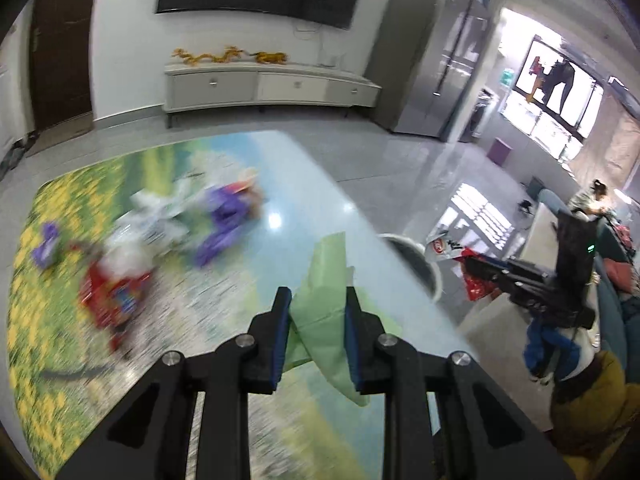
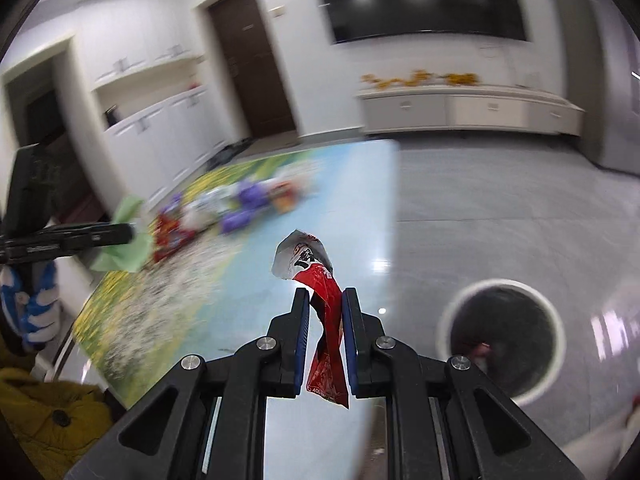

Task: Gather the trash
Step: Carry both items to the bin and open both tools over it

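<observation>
My left gripper (image 1: 318, 294) is shut on a crumpled green paper (image 1: 326, 276) and holds it above the table's right edge; it also shows in the right wrist view (image 2: 126, 236). My right gripper (image 2: 326, 294) is shut on a red and white snack wrapper (image 2: 324, 300), held above the table's right edge near the round white-rimmed trash bin (image 2: 500, 336) on the floor. The bin's rim also shows in the left wrist view (image 1: 416, 256). A blurred pile of purple, red and white wrappers (image 1: 160, 236) lies on the table.
The table (image 1: 280, 200) has a glossy meadow-print top. Grey tiled floor (image 2: 500, 208) lies to its right. A white TV cabinet (image 1: 272, 86) stands against the far wall under a TV. A grey fridge (image 1: 432, 60) is at the back right.
</observation>
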The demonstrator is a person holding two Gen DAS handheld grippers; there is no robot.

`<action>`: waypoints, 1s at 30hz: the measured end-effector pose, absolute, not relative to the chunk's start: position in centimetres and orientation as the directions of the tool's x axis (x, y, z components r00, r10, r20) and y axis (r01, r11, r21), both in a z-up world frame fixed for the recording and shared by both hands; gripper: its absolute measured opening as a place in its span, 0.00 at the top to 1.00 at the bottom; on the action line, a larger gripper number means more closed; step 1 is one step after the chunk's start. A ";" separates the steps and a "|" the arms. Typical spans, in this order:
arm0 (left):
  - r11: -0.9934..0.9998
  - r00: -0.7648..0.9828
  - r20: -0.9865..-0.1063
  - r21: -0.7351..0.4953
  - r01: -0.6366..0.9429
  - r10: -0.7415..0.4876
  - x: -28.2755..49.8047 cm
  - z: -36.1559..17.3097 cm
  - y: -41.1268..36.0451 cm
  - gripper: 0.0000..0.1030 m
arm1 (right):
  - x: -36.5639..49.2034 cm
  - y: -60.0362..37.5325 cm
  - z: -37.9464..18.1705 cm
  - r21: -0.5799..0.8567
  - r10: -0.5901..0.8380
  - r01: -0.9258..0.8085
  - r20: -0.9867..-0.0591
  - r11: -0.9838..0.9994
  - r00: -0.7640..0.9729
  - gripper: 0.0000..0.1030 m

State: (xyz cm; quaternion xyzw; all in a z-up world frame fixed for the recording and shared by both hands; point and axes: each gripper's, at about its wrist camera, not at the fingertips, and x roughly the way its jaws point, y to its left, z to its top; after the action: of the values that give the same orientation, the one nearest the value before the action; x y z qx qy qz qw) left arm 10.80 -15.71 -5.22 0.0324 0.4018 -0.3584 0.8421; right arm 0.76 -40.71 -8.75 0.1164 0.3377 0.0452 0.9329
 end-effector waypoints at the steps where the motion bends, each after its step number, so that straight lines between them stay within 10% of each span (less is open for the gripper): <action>1: 0.728 0.405 -0.702 -0.236 0.643 -0.585 11.2 -4.9 -17.2 0.77 | 0.4 -42.4 -9.1 0.251 0.120 0.053 -0.624 0.966 0.772 0.84; 20: 0.608 0.217 -0.800 -0.219 0.763 -0.559 18.9 -9.9 -46.1 0.75 | 5.4 -57.8 -17.5 0.287 -0.092 0.422 -0.726 0.860 0.681 0.80; 25: 0.609 0.185 -0.801 -0.258 0.750 -0.569 20.9 -12.8 -49.4 0.37 | 7.7 -60.4 -20.3 0.302 -0.093 0.471 -0.756 0.829 0.648 0.60; 30: 0.604 0.190 -0.787 -0.269 0.750 -0.587 20.6 -13.0 -49.2 0.37 | 7.8 -61.2 -21.6 0.294 -0.100 0.493 -0.773 0.819 0.626 0.58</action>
State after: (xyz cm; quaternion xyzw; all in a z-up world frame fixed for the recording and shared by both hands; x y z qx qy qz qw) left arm 20.56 -49.17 -13.05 0.0879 0.4635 -0.4360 0.7664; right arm 7.83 -61.19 -21.65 0.2476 0.3972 -0.1709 0.8670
